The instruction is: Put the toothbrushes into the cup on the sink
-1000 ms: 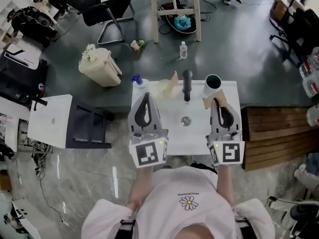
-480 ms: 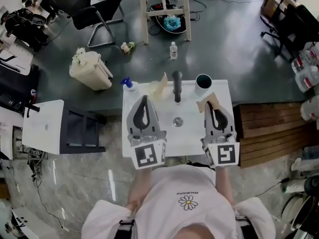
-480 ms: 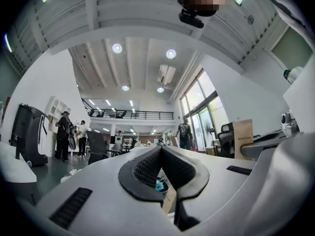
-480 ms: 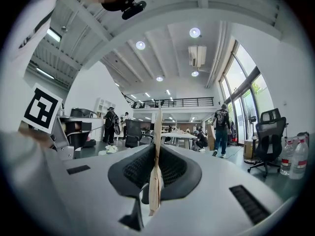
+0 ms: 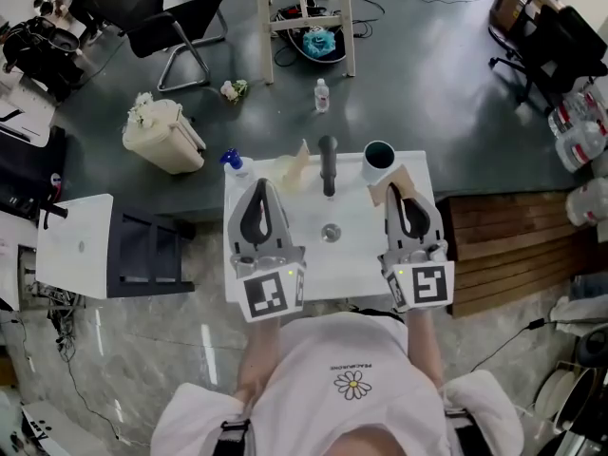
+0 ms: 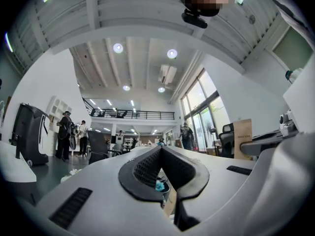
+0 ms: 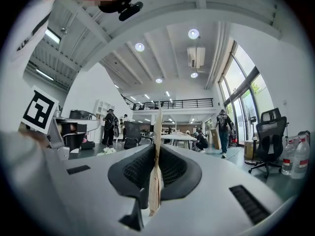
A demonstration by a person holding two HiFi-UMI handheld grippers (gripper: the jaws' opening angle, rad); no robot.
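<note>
Grey office floor surrounds the white sink (image 5: 353,255), which sits further up and left in the head view than a second ago; both tools kept their places over it. The left gripper (image 5: 259,185) is closed on nothing. The right gripper (image 5: 405,191) pinches a flat tan strip (image 5: 389,186), perhaps a wrapped toothbrush, just below the cup (image 5: 378,157) at the sink's upper right corner.

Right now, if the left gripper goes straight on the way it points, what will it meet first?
Probably nothing near. The left gripper aims between the blue bottle and the tan packet on the sink, and its own view shows only open room ahead. Height is hard to judge.
</note>
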